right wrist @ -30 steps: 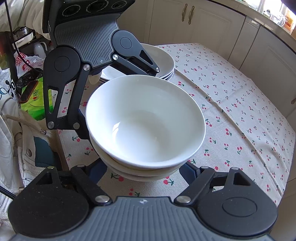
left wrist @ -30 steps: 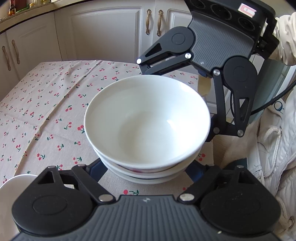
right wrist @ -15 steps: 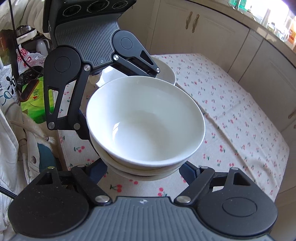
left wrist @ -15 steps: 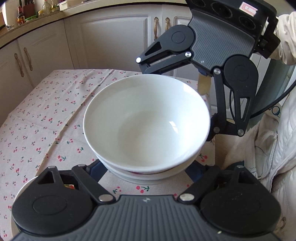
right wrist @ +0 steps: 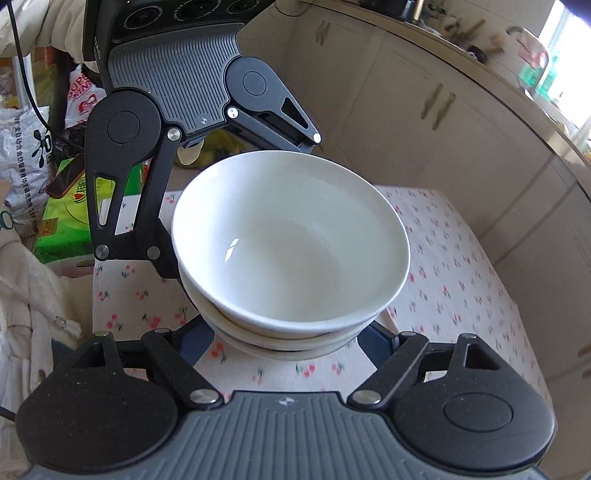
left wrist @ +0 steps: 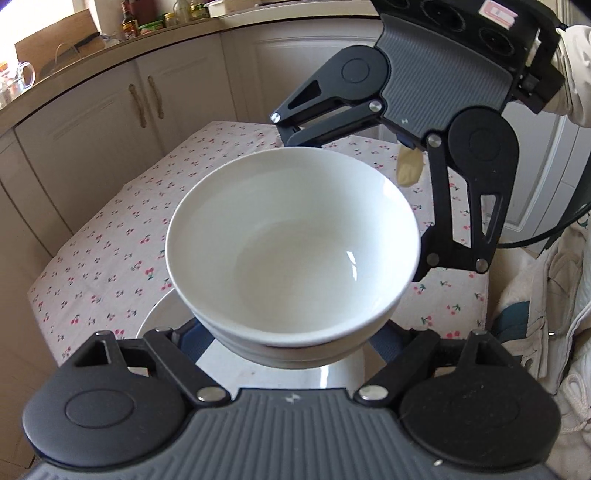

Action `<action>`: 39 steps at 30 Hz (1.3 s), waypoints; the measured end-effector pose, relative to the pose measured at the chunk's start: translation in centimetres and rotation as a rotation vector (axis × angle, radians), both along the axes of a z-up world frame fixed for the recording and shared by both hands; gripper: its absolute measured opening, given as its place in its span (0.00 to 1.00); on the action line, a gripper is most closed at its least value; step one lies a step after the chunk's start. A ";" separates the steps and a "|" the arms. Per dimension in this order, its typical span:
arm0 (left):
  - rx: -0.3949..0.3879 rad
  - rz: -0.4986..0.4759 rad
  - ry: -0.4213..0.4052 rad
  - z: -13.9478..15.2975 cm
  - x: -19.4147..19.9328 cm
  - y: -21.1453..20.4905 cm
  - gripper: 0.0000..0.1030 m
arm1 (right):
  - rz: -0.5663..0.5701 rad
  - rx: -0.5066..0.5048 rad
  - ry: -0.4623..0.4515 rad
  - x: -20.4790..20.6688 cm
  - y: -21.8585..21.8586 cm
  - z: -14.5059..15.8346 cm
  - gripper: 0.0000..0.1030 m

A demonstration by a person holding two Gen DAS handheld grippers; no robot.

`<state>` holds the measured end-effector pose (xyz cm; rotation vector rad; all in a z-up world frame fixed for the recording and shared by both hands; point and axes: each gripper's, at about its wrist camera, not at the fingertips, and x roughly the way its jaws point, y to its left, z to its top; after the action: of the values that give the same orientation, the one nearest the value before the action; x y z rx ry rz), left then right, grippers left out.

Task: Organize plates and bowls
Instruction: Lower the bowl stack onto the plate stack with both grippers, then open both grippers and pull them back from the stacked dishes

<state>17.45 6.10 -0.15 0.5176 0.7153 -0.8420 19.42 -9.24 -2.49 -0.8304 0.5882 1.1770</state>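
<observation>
A stack of white bowls [left wrist: 291, 251] hangs in the air above the cherry-print table [left wrist: 110, 258], held from both sides. My left gripper [left wrist: 288, 343] is shut on the lower bowls from the near side in its own view. My right gripper [right wrist: 288, 339] is shut on the stack from the opposite side; the stack also shows in the right wrist view [right wrist: 291, 251]. White plates [left wrist: 166, 314] lie on the table directly below the stack. Each gripper's fingertips are hidden under the bowls.
Cream kitchen cabinets [left wrist: 110, 110] stand beyond the table, with bottles on the counter [left wrist: 147, 22]. A green box [right wrist: 70, 206] and plastic bags [right wrist: 22, 147] sit off the table's edge. A white garment [left wrist: 546, 295] hangs to the right.
Both grippers have lifted the bowl stack higher off the table and carried it over the plates. The table now looks smaller and further below.
</observation>
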 end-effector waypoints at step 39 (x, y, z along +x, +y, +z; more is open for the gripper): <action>-0.097 0.410 -0.215 -0.6 -8.3 3.9 1.00 | -0.349 0.085 0.002 -1.8 -0.6 -0.9 1.00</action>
<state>9.15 9.99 -0.78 0.3504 0.5529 -0.4266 17.66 -9.88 -3.36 -0.6235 0.6508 0.8774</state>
